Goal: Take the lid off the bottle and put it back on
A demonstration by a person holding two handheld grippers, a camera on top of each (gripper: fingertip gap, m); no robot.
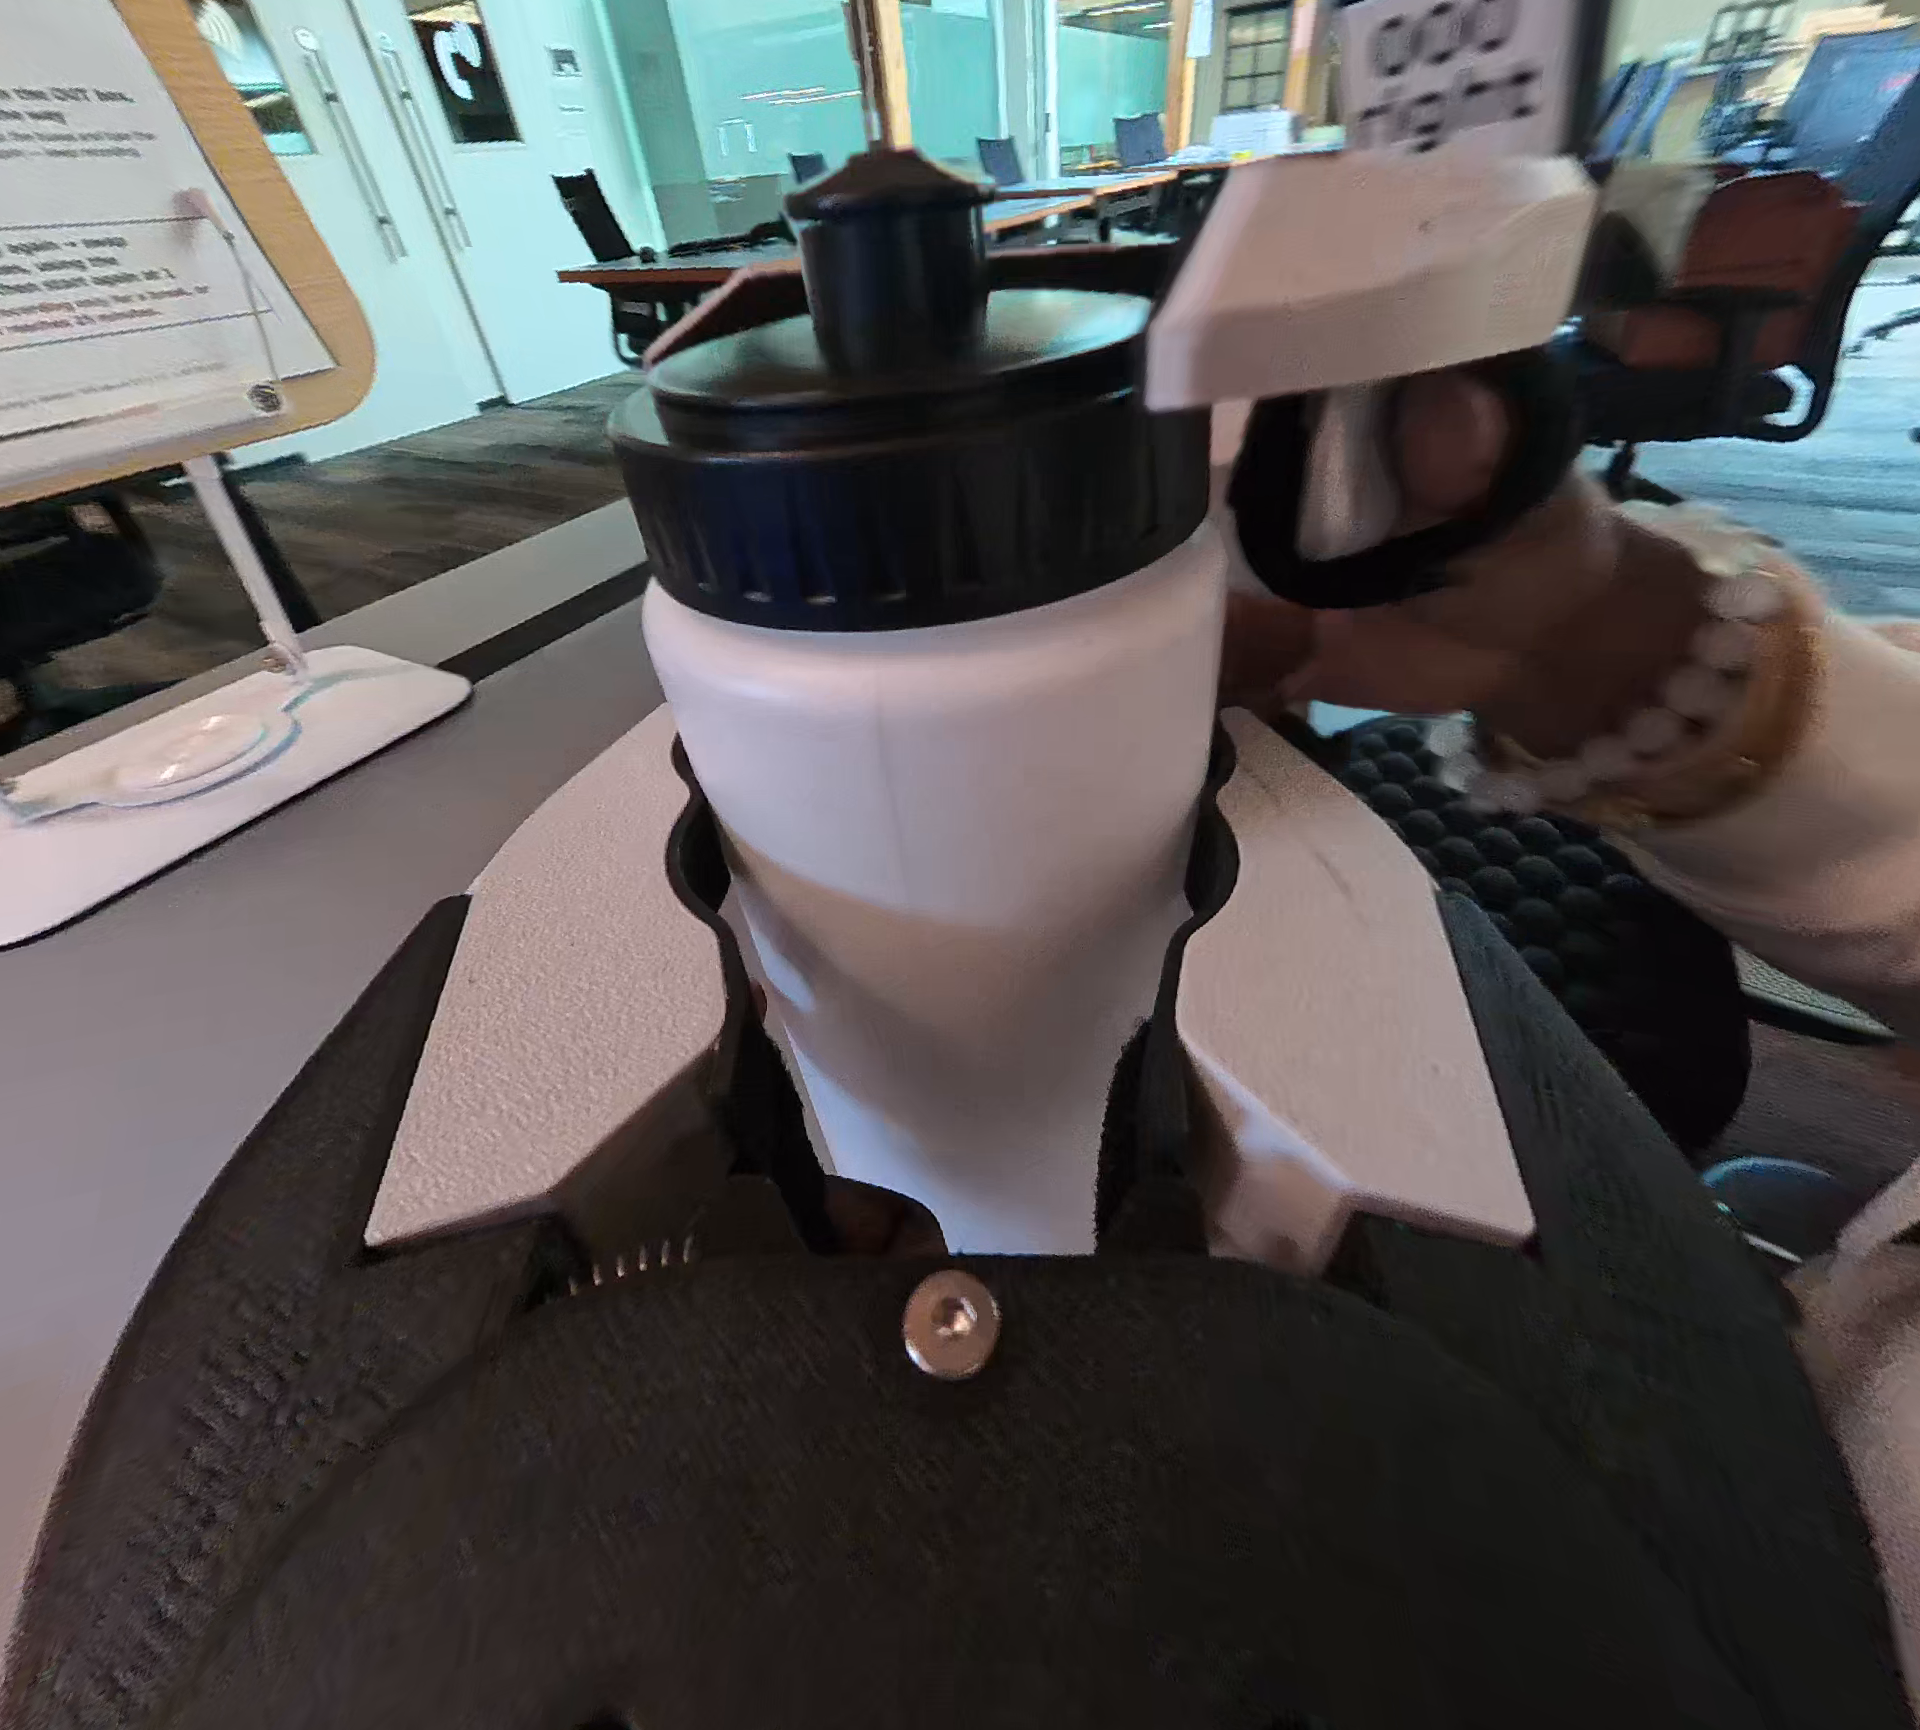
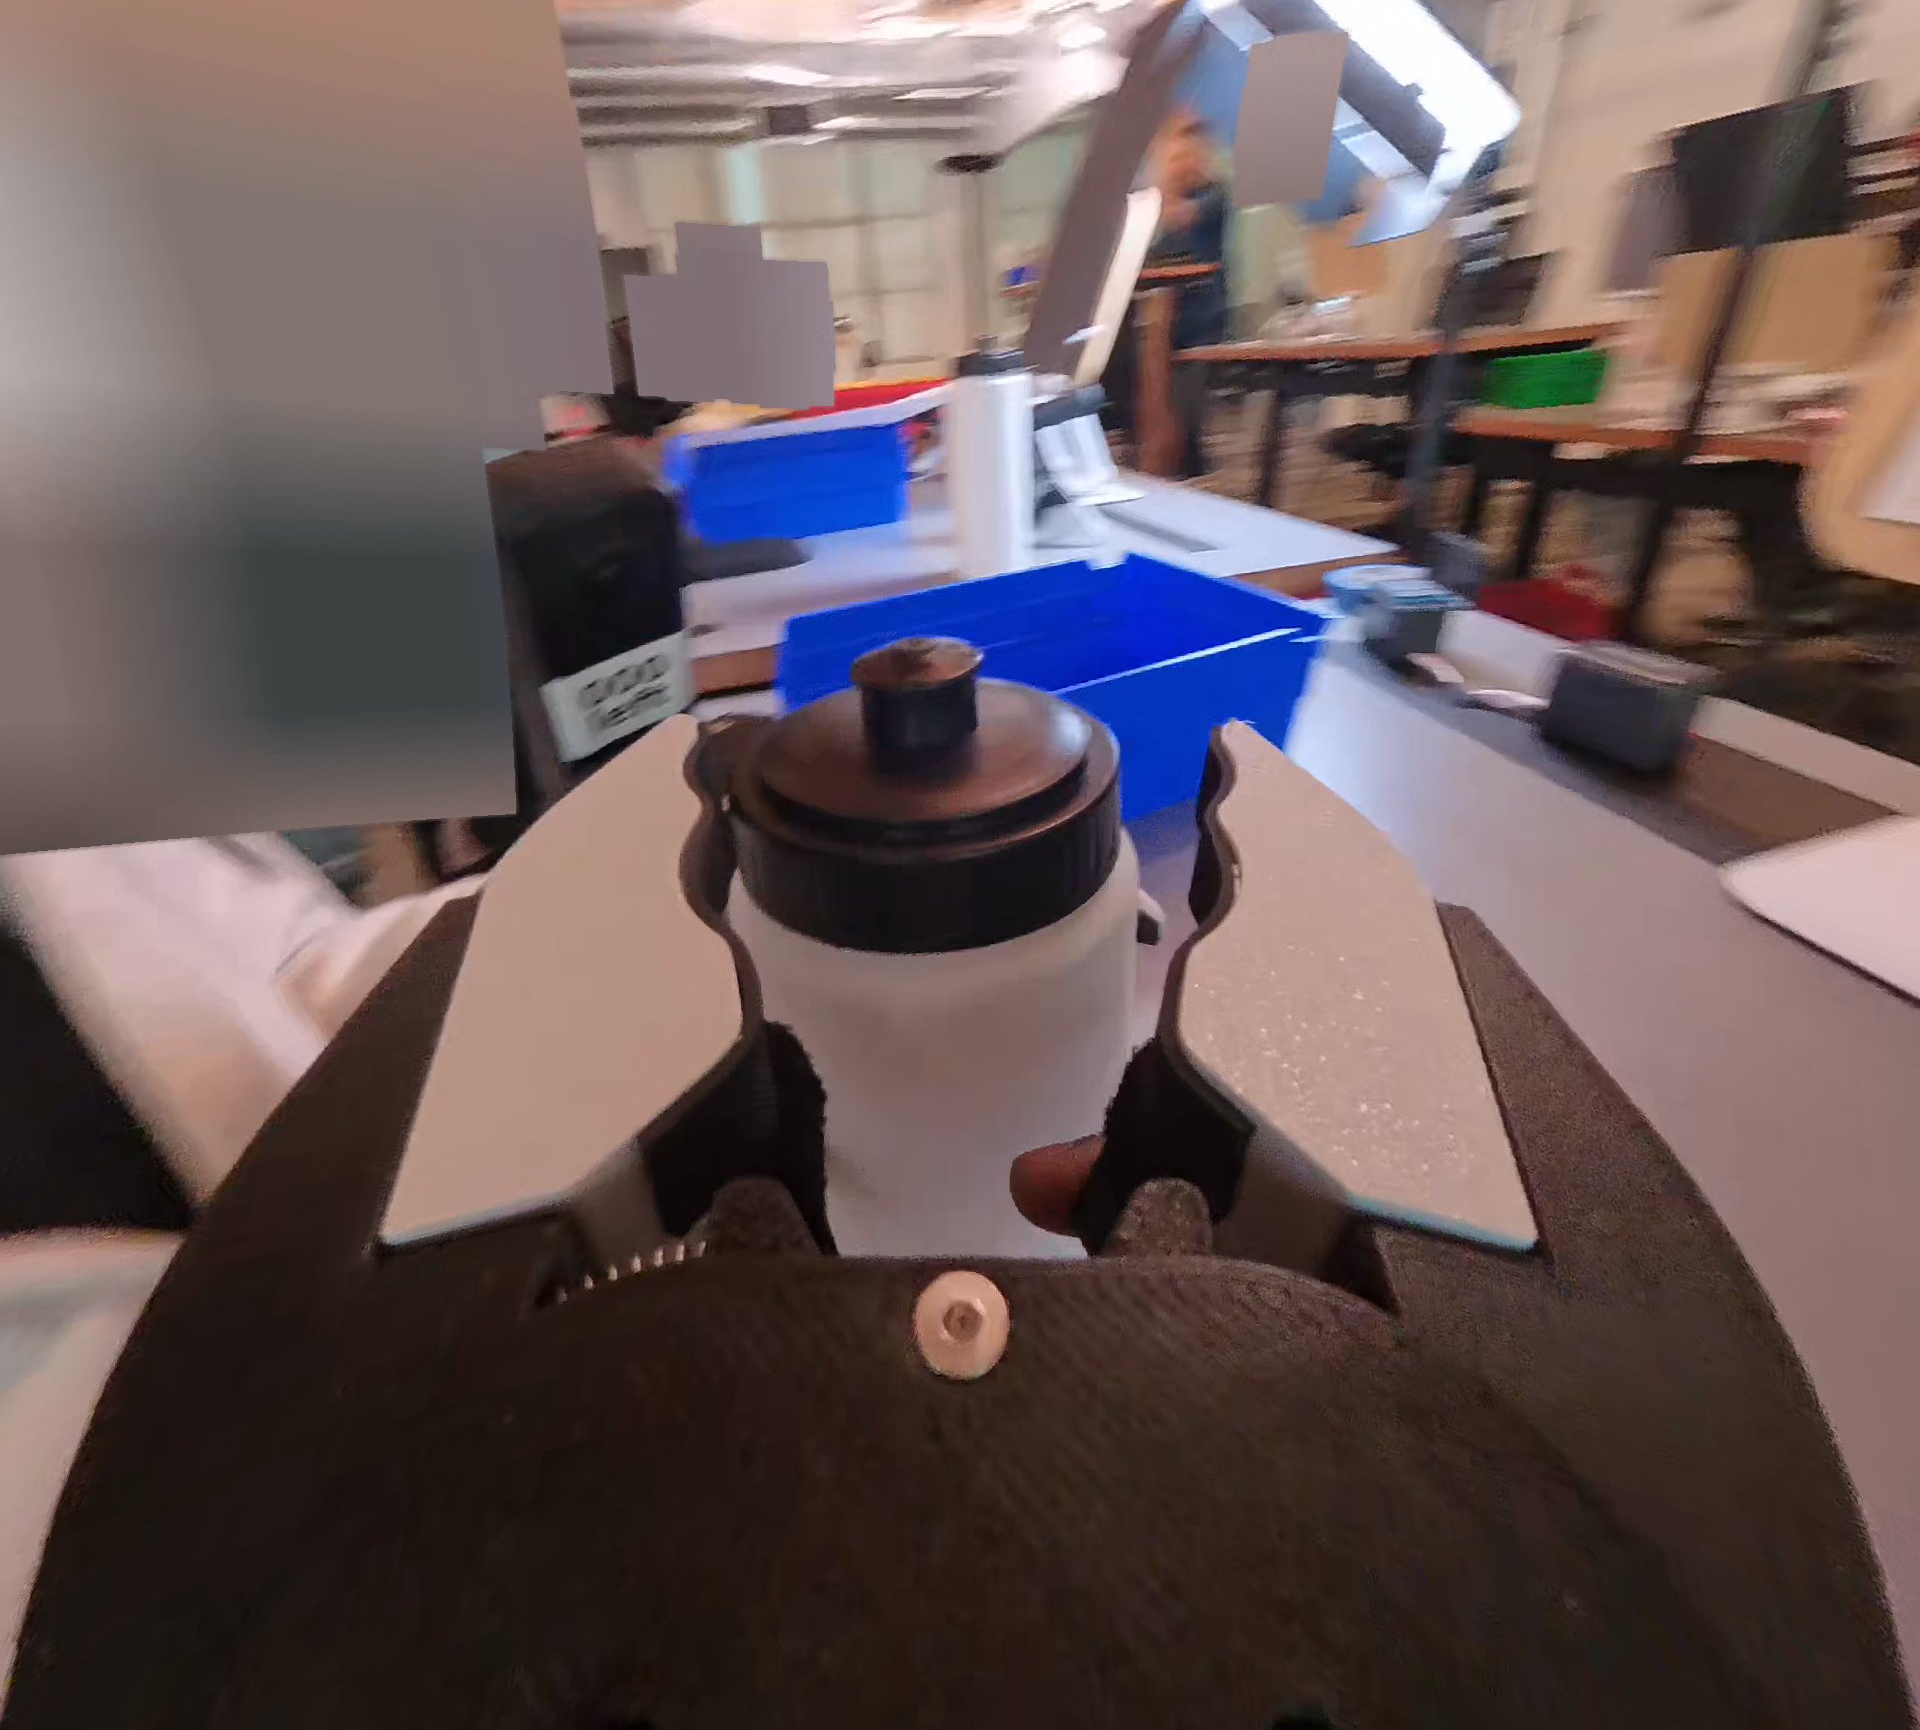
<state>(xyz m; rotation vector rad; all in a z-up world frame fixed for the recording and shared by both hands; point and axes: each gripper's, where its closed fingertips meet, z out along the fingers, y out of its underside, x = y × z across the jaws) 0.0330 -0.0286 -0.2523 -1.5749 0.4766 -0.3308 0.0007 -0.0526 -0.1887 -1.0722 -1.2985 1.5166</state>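
Bottle (image 1: 935, 807) stands pinched by the left gripper (image 1: 951, 849), black lid (image 2: 925, 833) seated. The right gripper (image 2: 951, 828) brackets the lid, parted, gripping nothing; unscrewing and refitting look undone.

1. The left gripper (image 1: 951, 849), white-fingered on a black textured body, has its jaws closed against what sits between them.
2. The right gripper (image 2: 956, 849), same build, has its jaws spread, left pad (image 2: 717, 849) touching, right pad clear.
3. A hand (image 1: 1538, 641) with a beaded bracelet grips its handle.
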